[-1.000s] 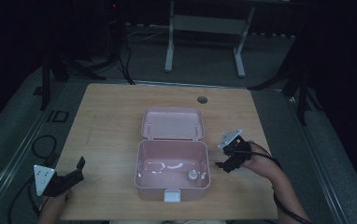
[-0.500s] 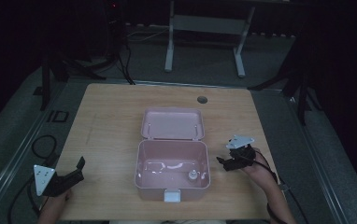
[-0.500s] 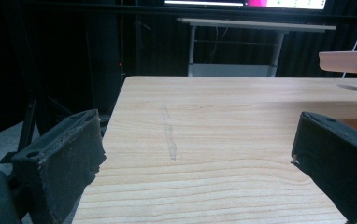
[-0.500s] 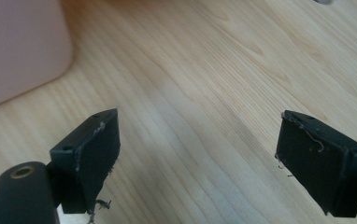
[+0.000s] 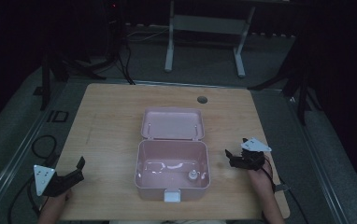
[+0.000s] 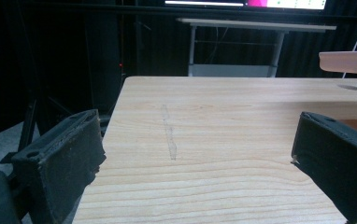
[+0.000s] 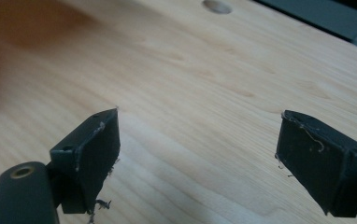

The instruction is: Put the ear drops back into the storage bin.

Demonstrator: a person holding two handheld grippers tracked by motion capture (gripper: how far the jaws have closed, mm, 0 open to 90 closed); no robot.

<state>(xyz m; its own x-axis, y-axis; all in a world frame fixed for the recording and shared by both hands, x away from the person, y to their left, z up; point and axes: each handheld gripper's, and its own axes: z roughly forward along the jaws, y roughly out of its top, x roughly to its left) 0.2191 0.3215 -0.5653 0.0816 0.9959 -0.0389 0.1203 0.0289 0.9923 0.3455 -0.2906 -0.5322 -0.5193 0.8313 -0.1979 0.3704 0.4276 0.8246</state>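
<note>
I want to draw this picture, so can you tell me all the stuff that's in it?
box: 1, pink, middle of the table, lid open and leaning back
small knob-like piece: 1, pale, inside the box near its right front corner
white curved bits: a few, lying on the box floor, too small to tell what they are
table: 1, light wood, with a round hole near the far edge
metal stand: 1, grey, on the floor behind the table
left hand-held gripper: 1, black, near left front corner, jaws open
right hand-held gripper: 1, black, just right of the box, jaws open, holding nothing
</note>
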